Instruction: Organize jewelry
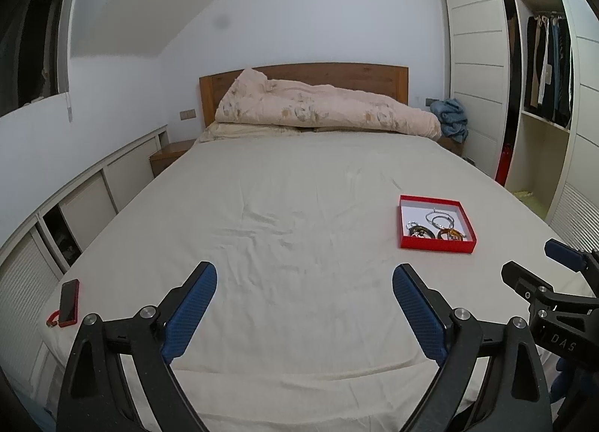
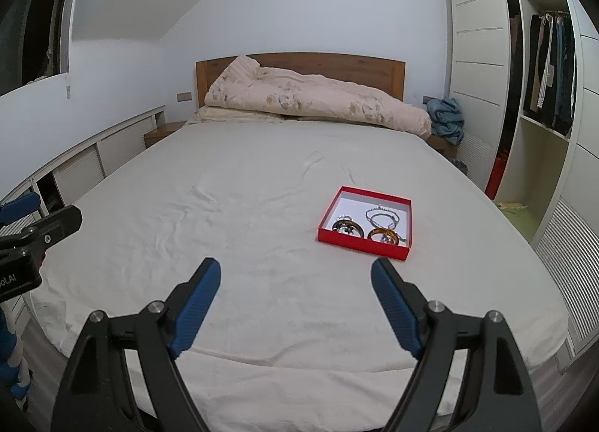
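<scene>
Big bed with a creased off-white sheet and a wooden headboard. Up by the headboard there's a rolled-up pinkish floral duvet lying on flat pillows. A shallow red tray sits on the sheet toward the right side, bangles and chains inside. A red phone lies at the near left corner, small red loop just beside it.

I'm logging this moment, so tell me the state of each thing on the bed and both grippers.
Red box: open, no lid, jewelry inside.
Bracelets: lying in the box.
Left gripper: jaws open, holding nothing.
Right gripper: jaws open, holding nothing.
Phone: lying flat at the bed's edge.
Quilt: bunched by the headboard.
</scene>
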A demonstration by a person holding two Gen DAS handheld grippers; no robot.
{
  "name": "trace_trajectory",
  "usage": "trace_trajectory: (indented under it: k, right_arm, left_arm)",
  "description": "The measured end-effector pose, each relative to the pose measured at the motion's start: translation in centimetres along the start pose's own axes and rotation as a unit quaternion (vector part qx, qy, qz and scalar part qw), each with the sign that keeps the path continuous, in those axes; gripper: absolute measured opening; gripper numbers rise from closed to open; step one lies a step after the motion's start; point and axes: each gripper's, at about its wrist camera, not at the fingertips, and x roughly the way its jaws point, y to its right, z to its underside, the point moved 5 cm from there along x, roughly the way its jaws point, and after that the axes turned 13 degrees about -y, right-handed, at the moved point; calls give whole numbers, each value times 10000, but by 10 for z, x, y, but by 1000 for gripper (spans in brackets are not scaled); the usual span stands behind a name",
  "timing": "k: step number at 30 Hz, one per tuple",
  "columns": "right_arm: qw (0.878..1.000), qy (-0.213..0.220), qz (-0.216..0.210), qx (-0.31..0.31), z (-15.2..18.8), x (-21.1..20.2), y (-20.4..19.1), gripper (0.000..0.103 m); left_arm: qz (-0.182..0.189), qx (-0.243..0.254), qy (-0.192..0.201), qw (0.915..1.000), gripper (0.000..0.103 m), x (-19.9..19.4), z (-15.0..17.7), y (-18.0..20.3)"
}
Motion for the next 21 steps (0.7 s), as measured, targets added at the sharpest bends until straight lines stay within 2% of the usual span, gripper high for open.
trace_trajectory:
  k: [21]
  right_arm:
    - [9996, -274, 5, 63, 9, 22, 5, 82]
  left_arm:
    - [51, -12, -251, 9997, 94, 24, 9, 2]
